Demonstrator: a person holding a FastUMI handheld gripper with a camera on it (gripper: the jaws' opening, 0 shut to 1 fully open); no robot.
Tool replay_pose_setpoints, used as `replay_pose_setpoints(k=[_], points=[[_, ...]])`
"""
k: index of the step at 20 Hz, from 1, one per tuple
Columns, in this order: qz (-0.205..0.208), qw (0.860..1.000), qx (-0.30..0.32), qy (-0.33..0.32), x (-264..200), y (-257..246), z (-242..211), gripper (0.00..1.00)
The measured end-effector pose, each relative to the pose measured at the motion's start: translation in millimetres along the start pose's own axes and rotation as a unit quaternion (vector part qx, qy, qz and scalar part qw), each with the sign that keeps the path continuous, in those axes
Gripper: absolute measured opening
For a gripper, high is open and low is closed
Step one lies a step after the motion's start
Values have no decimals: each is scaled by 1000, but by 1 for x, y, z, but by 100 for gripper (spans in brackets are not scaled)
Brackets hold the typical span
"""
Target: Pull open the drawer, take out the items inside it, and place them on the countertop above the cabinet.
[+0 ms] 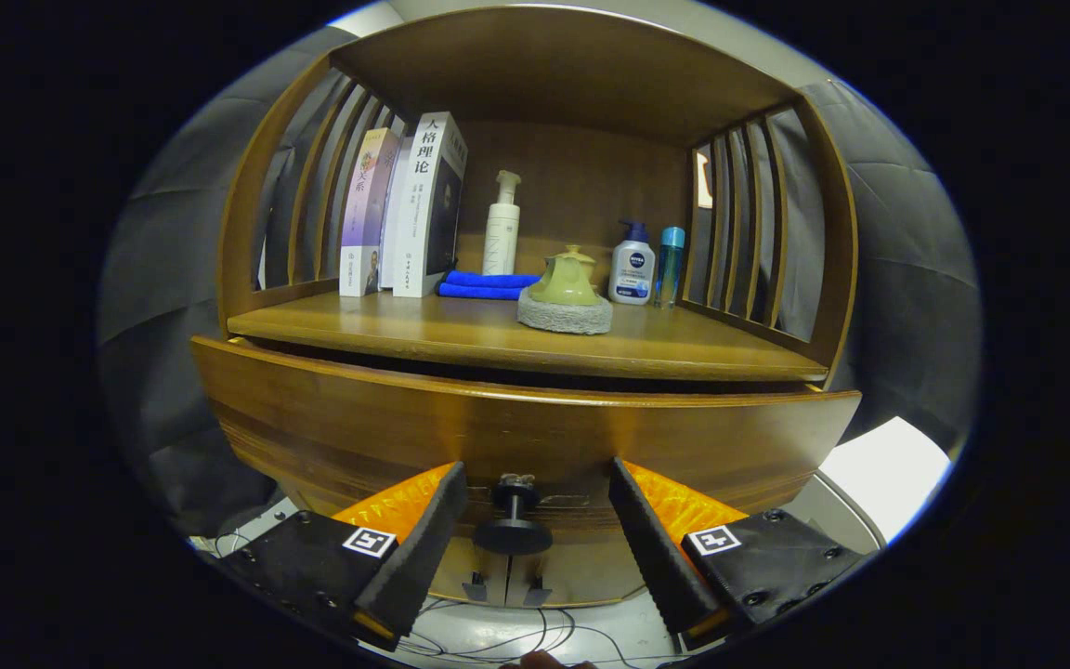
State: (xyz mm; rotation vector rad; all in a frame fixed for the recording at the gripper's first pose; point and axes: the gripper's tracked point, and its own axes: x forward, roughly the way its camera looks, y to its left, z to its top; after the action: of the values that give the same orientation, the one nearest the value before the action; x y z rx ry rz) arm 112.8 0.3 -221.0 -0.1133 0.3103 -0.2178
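You are facing the brown wooden cabinet (535, 279), its wide wooden drawer front (516, 437) standing slightly proud of the countertop shelf (461, 334); the drawer's inside is hidden, so the items cannot be judged. The small dark round knob (513, 520) is sitting between the fingers. If pulling, centre on the knob's stem, close evenly, and draw straight back, keeping level. The gripper (528, 530) is standing wide open, both fingers clear of the knob, grasping nothing.
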Motion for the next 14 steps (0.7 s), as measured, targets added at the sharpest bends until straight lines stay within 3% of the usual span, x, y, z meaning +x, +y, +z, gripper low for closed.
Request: replay_pose_setpoints(k=[8,14], points=[[7,1000,3,14,27,12,1,98],[9,999,-38,15,25,19,-3,99]])
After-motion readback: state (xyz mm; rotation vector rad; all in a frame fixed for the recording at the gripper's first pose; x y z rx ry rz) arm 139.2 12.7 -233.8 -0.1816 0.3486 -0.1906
